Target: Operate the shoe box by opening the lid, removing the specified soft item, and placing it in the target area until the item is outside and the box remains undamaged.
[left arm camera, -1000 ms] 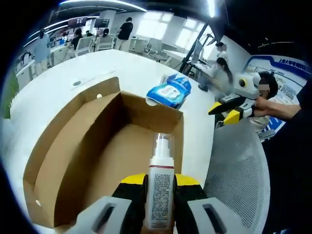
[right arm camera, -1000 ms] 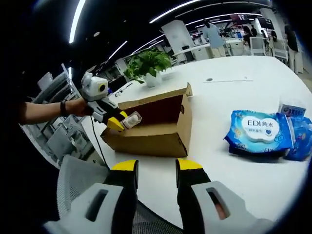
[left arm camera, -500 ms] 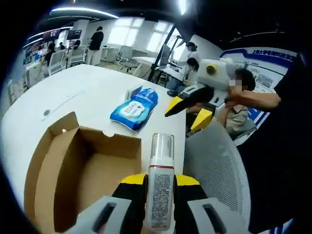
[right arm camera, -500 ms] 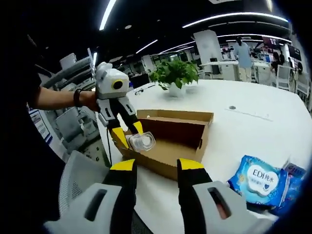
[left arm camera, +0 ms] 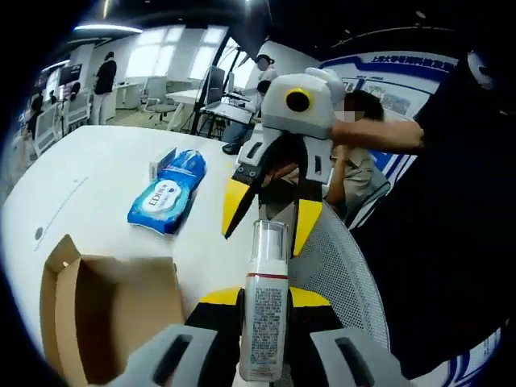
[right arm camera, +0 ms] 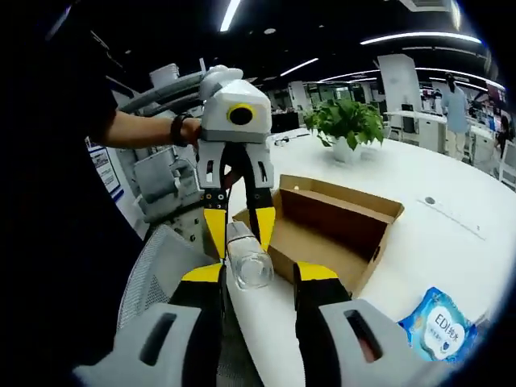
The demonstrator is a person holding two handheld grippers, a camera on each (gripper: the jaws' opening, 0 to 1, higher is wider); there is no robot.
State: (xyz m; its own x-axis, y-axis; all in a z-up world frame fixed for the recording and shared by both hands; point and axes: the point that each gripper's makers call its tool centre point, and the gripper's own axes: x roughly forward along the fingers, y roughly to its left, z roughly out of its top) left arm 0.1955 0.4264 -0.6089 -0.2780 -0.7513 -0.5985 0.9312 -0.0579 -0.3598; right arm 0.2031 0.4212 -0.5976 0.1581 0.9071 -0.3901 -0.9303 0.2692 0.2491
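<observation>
**A:** ok so what's the left gripper (left arm camera: 264, 302) doing here? Near stuff first pls.

**B:** It's clamped on a white pump bottle (left arm camera: 264, 322), which stands upright between the jaws with its clear cap (left arm camera: 268, 240) poking past the tips. Down-left of the jaws in the left gripper view there's the open cardboard shoe box (left arm camera: 113, 310), lid flap folded out, nothing visible inside. Right of the jaws, a grey mesh chair back (left arm camera: 343, 278).

**A:** and the other one?

**B:** The right gripper (left arm camera: 264, 214) faces it head-on, yellow-tipped jaws spread apart, one tip on each side of the bottle's cap, not closed on it. In the right gripper view you see it mirrored: the right gripper's (right arm camera: 258, 282) own jaws gape wide with the bottle's cap end (right arm camera: 248, 260) sitting between them, and the left gripper (right arm camera: 239, 230) just past it, pinching the bottle.

**A:** further out?

**B:** Past the shoe box on the white table (left arm camera: 89, 173) lies a blue pack of wet wipes (left arm camera: 168, 193). In the right gripper view the box (right arm camera: 339, 230) is beyond the jaws to the right, a potted plant (right arm camera: 348, 125) far behind it, and the wipes (right arm camera: 439, 326) off to the lower right. People in the office background.
</observation>
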